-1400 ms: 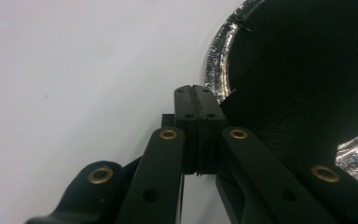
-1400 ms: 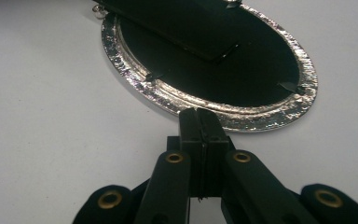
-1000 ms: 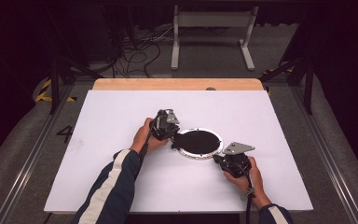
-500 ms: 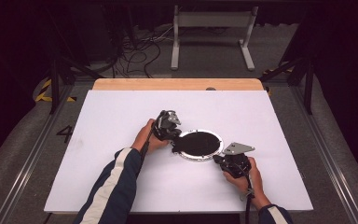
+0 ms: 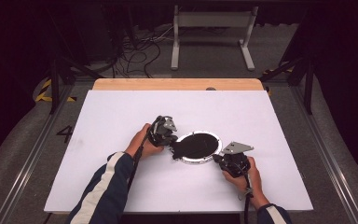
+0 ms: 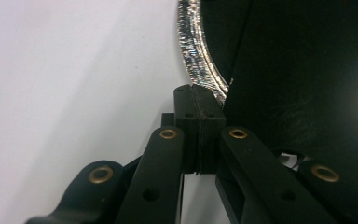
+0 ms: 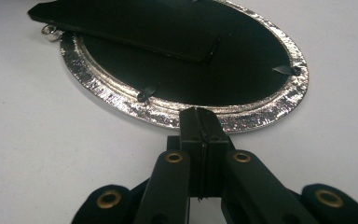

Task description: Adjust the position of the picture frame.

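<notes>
Since a second ago, almost nothing has moved: the left gripper has slid only a tiny bit toward the near edge of the table, and the right gripper has stayed where it was.

Lying on the table, a bit nearer the near edge than the far one, is a round silver frame with a dark middle. A black backing board rests partly on top of it, sticking out past the rim on one side. Small black clips sit on the inner ring (they look like the tabs that hold a board in).

Both tools have their jaws pressed together. In the left gripper view the tips sit just beside the silver rim and the board's edge, and I see nothing between them. In the right gripper view the tips touch or nearly touch the near rim, also with nothing pinched.

My guess is that the board is being pushed into place or out of it. To do this well, the right tool should hold the rim steady while the left one nudges the board slowly, so the frame does not slide on the smooth table.
</notes>
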